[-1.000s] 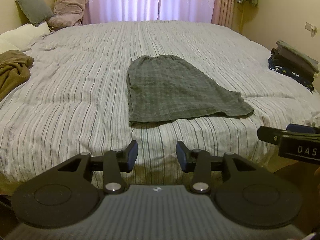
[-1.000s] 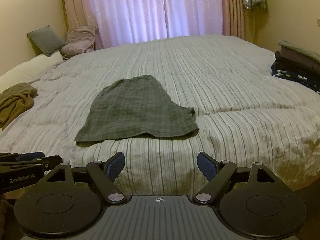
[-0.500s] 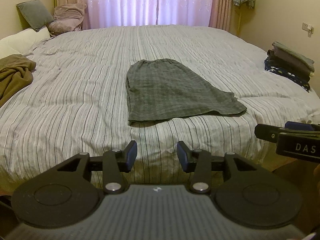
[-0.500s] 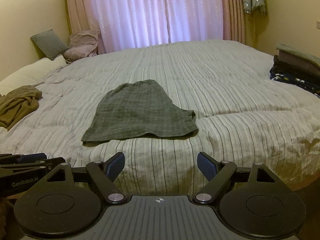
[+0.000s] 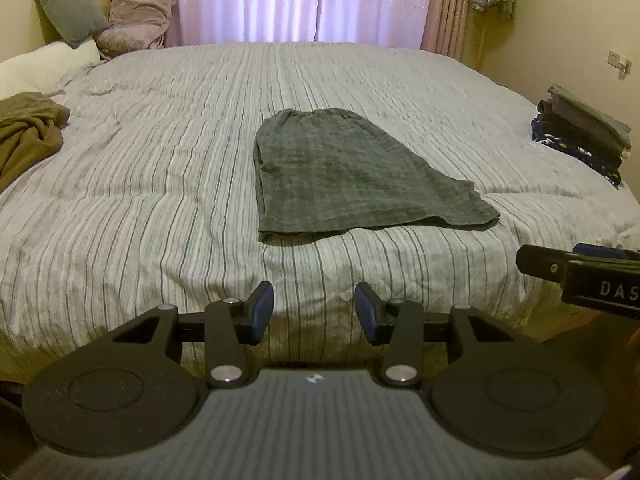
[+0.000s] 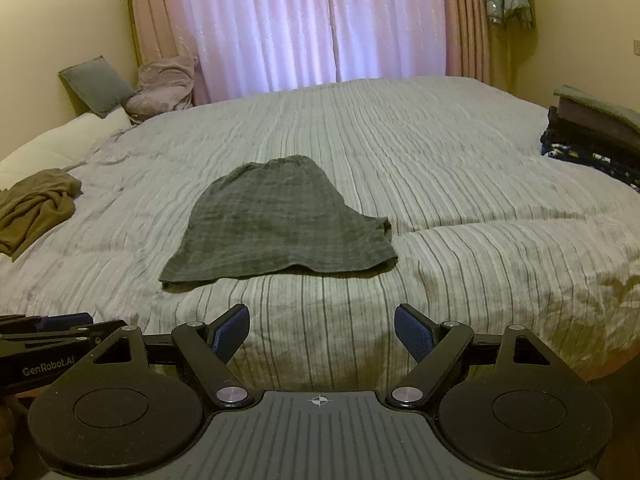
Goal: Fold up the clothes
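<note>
A dark grey checked garment (image 5: 344,172) lies spread flat on the striped bedspread (image 5: 160,184), narrow end toward the window; it also shows in the right wrist view (image 6: 276,228). My left gripper (image 5: 315,312) is open and empty, held off the bed's near edge, short of the garment. My right gripper (image 6: 322,334) is open wider and empty, also off the near edge. The right gripper's side (image 5: 580,276) shows at the right of the left wrist view; the left gripper's side (image 6: 52,344) shows at the left of the right wrist view.
A crumpled brown garment (image 5: 28,136) lies at the bed's left side. A stack of folded clothes (image 5: 580,136) sits at the right edge, also in the right wrist view (image 6: 592,132). Pillows (image 5: 72,16) and a pink blanket (image 5: 136,20) lie near the curtains.
Both grippers have drawn back a little from the bed and tilted up; the garment appears slightly farther away. Neither jaw opening has changed.
</note>
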### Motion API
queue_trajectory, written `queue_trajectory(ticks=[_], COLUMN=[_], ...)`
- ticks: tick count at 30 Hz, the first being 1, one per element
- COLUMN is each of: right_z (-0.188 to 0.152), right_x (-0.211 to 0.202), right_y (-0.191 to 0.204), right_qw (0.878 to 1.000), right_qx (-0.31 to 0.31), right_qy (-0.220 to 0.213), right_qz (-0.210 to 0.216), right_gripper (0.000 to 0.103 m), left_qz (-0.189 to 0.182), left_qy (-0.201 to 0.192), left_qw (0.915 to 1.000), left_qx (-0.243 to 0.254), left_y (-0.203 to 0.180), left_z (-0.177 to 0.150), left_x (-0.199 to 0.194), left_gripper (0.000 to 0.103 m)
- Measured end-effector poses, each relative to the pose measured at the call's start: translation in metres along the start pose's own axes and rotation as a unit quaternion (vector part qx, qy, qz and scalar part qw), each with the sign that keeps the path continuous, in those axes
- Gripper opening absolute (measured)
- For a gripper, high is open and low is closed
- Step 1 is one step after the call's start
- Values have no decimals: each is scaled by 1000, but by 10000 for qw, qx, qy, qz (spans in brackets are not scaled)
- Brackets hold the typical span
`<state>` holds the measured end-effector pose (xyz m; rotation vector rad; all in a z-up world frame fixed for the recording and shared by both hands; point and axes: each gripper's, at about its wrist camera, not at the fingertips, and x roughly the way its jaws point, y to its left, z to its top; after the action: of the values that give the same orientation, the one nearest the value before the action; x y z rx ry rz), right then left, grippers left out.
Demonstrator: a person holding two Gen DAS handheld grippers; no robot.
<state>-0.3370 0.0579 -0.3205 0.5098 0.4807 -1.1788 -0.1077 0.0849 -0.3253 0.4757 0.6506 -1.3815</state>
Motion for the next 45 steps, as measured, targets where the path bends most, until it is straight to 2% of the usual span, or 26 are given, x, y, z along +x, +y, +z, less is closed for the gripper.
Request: queue_trajectory(ticks=[3,7,11,14,16,20,24,26,28,33,40,42,45], right_z=[-1,-8,-12,-2,10,39,65,68,69,72,72,73,72], right_x=[11,33,54,63,70,99,144,165,182,194,218,225,230], right_y=[-6,-27,-66,-103,-130,-166,-182,-187,-192,-200,-195,-196,-199], right_qw=[10000,9993,9950,9815,9656,9436,9402,9339,9244,9055,8867,8832,8806], right_qx=[22,235,872,1647,2158,2594,2546,2580,2655,2562,2578,2651,2708], right_qy=[75,271,356,234,123,153,725,1071,1389,1784,2079,2049,1984], right_qz=[27,80,343,952,1443,2049,2145,2231,2361,2873,3226,3280,3344], right_gripper=[83,83,82,82,82,82,79,67,66,66,66,66,66], left_qz=[-175,-506,-743,-1035,-1187,-1379,-1626,-1802,-1976,-2342,-2583,-2594,-2679], left_qy=[48,94,33,45,35,142,444,595,746,916,1105,1116,1115], left_qw=[9997,9969,9900,9800,9750,9692,9582,9510,9431,9277,9058,9033,9026], left_qx=[-156,-600,-1196,-1700,-1879,-2036,-2311,-2440,-2568,-2759,-3172,-3230,-3179], left_y=[8,30,61,86,98,112,126,132,139,151,157,158,157], left_z=[-1,-4,2,17,30,55,62,62,62,50,54,57,56], left_x=[13,32,55,77,92,128,161,174,188,195,223,232,235], left_gripper=[41,39,34,34,34,35,36,36,36,36,36,27,26])
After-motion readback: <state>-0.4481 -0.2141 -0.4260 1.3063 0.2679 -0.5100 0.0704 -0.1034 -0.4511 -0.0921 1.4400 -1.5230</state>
